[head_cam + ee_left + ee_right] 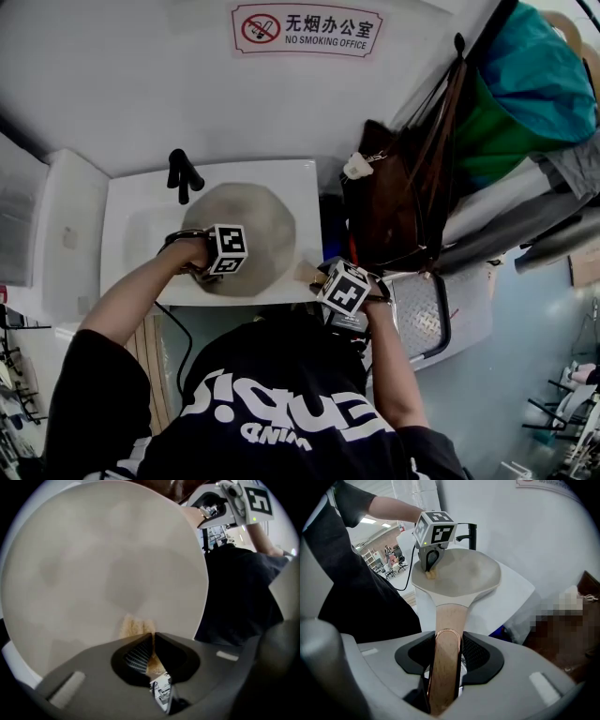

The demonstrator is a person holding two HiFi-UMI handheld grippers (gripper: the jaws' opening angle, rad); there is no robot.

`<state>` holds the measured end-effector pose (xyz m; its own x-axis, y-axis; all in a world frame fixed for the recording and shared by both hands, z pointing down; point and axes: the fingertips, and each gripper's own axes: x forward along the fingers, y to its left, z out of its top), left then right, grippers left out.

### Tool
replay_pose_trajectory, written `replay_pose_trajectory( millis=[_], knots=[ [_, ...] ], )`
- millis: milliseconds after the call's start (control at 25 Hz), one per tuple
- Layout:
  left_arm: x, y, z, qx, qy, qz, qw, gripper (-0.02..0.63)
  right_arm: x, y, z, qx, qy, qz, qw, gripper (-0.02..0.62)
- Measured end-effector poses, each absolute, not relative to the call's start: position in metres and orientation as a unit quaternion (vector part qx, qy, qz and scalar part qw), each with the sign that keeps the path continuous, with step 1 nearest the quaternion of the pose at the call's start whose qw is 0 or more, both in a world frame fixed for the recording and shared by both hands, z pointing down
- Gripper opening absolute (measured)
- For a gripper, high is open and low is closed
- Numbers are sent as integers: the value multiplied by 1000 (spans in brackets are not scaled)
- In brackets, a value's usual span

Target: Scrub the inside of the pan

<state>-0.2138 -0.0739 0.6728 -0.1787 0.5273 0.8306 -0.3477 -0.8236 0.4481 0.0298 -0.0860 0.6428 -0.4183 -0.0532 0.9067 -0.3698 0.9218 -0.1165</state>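
A beige pan (258, 225) lies in the white sink (127, 234), its wooden handle (307, 274) pointing toward the person. My right gripper (447, 641) is shut on that handle (449, 620) and holds the pan (464, 573) tilted. My left gripper (152, 637) is shut on a small tan sponge (136, 626), which presses on the pan's pale inside (93, 559) near its near-left rim. In the right gripper view the left gripper (430, 568) and the sponge (431, 574) sit at the pan's left edge. In the head view only the cubes of the left gripper (214, 265) and the right gripper (328, 281) show clearly.
A black faucet (183, 173) stands at the sink's back edge. Dark bags (403, 197) and green-blue cloth (525, 103) hang on the right, close to the right gripper. A metal tread plate (427, 314) lies below them. The white wall carries a no-smoking sign (307, 28).
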Motion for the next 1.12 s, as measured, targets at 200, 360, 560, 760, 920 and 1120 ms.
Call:
replay_pose_trajectory(
  millis=[200, 360, 560, 760, 920, 1120],
  knots=[
    [-178, -59, 679, 612, 95, 702, 352, 22, 30, -85, 642, 127, -828, 153, 525, 170],
    [-154, -58, 680, 641, 90, 643, 409, 23, 30, -86, 642, 129, -827, 151, 526, 170],
    [-121, -59, 678, 678, 79, 580, 446, 23, 30, -85, 641, 128, -826, 149, 529, 170],
    [-89, -69, 674, 712, 65, 505, 482, 23, 29, -85, 642, 125, -824, 143, 534, 170],
    [-65, -90, 675, 747, 23, 449, 491, 23, 30, -88, 641, 122, -823, 139, 537, 170],
    [-49, -110, 677, 782, -22, 418, 462, 23, 29, -87, 638, 120, -825, 142, 534, 170]
  ],
)
